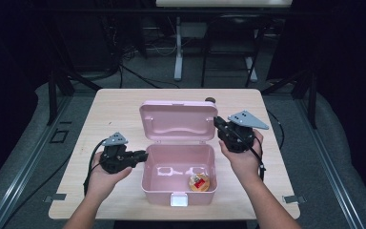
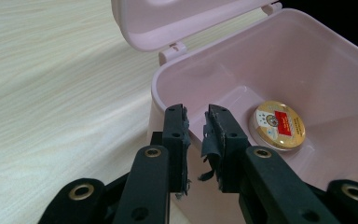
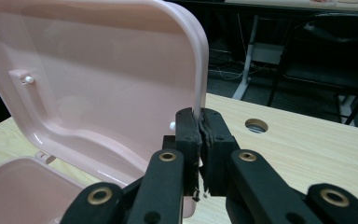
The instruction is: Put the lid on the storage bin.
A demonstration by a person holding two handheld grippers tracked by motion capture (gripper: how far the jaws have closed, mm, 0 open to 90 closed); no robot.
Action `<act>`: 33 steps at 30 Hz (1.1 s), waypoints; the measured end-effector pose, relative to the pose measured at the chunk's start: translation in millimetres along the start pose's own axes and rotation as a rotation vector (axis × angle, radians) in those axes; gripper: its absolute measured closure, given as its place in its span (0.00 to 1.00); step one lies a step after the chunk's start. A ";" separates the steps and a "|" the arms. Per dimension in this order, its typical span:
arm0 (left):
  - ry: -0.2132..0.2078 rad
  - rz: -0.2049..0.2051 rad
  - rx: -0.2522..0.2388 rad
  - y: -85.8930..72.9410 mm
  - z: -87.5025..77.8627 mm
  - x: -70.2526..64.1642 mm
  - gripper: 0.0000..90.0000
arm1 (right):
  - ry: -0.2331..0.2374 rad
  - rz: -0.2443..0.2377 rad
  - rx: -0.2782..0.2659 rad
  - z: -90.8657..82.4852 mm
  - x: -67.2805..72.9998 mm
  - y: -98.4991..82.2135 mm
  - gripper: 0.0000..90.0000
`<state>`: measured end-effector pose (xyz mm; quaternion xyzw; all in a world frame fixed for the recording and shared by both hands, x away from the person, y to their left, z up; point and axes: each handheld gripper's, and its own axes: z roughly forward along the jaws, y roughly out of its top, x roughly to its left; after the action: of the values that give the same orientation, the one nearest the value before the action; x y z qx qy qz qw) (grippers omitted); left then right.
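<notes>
High view: the pale wooden desk (image 1: 114,112) lies wide and bare on its left half and along its far edge, while the pink plastic lidded box (image 1: 178,169) sits in the middle, its front wall close to the desk's near edge. To either side of the box, bare wood runs out to the desk's side edges. The box's pink lid (image 1: 178,120) stands raised on its hinges at the back, tilted away from the person. Inside, the box floor is open apart from a round gold tin with a red label (image 1: 199,182) lying flat in the near right corner, close to the right and front walls.

At the lid's right edge, the right hand-held gripper (image 1: 218,121) is clamped on the rim; in the right gripper view its two black jaws pinch the thin pink edge between them. The left hand-held gripper (image 1: 144,155) rests at the box's left wall; in the left gripper view its jaws stand a little apart with nothing between them, straddling the line of the box rim (image 2: 154,88) without pressing on it.
</notes>
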<state>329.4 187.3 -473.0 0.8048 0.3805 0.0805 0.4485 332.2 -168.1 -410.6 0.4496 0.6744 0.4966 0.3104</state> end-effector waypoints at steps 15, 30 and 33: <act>-0.026 -0.006 -0.012 0.0 -2.5 0.2 0.85 | 0.022 0.007 -0.026 -13.6 2.4 -8.4 0.96; 0.041 -0.002 -0.137 12.7 -21.9 0.5 0.75 | 0.012 0.002 -0.041 -16.6 4.2 -12.1 0.97; 0.070 -0.001 -0.157 17.4 -25.2 1.0 0.75 | 0.016 0.003 -0.044 -17.0 3.7 -12.7 0.97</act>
<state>327.7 199.3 -444.8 0.7636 0.3890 0.1378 0.4966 312.2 -172.6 -417.1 0.4399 0.6651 0.5153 0.3140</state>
